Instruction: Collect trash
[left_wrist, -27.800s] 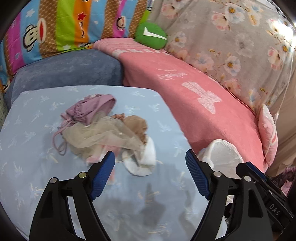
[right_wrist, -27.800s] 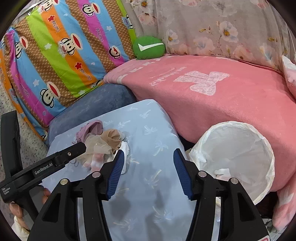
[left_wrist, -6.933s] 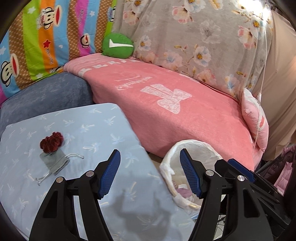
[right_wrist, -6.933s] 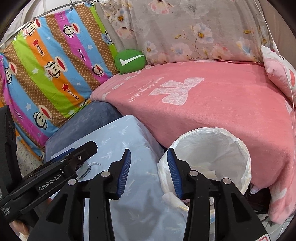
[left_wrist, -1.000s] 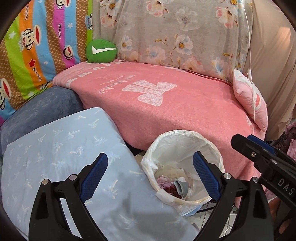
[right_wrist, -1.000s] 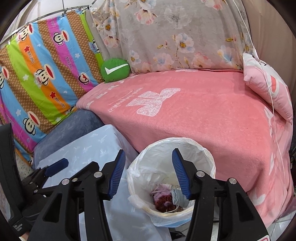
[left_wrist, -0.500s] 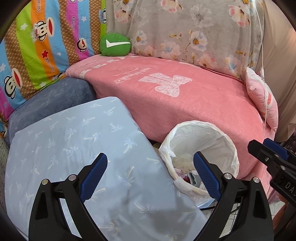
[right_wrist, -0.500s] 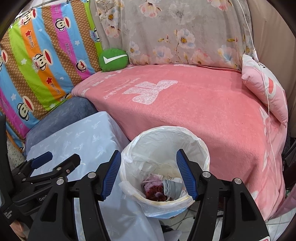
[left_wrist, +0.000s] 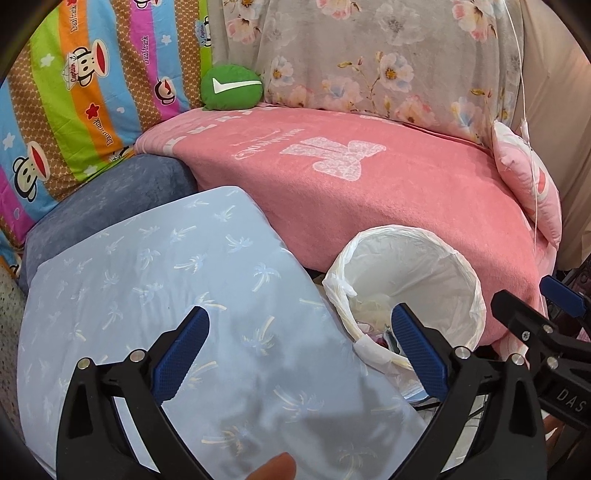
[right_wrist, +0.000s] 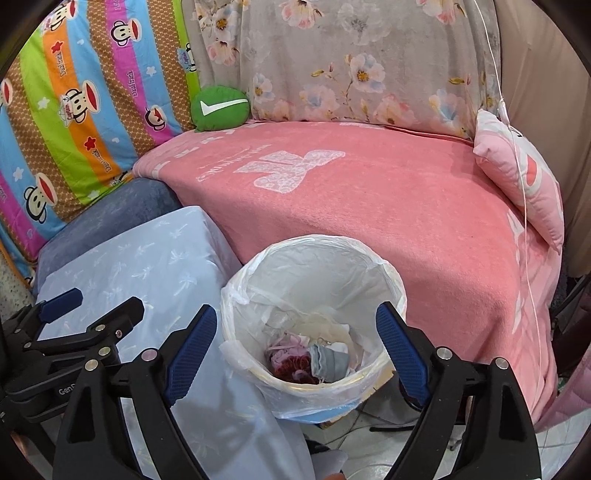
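A white-lined trash bin (right_wrist: 388, 280) stands between the light blue table (right_wrist: 147, 266) and the pink sofa. Inside lie a red scrunchie (right_wrist: 293, 365), a grey pouch (right_wrist: 328, 363) and pale cloth scraps (right_wrist: 321, 328). My right gripper (right_wrist: 295, 339) is open and empty, jaws spread over the bin's mouth. My left gripper (left_wrist: 301, 345) is open and empty over the table's right edge (left_wrist: 166, 258), with the bin (left_wrist: 461, 266) at its right. The left gripper also shows in the right wrist view (right_wrist: 74, 310).
A pink blanket covers the sofa (left_wrist: 369, 177), with a green cushion (left_wrist: 231, 86), a striped monkey-print pillow (left_wrist: 74, 92) and a pink pillow (left_wrist: 528, 181). A blue-grey cushion (left_wrist: 110, 195) sits behind the table. A white cord (right_wrist: 517, 166) hangs at the right.
Both grippers have pulled back from the bin. The left one has swung left over the table; its jaws stay wide. The right gripper's jaws have opened wider.
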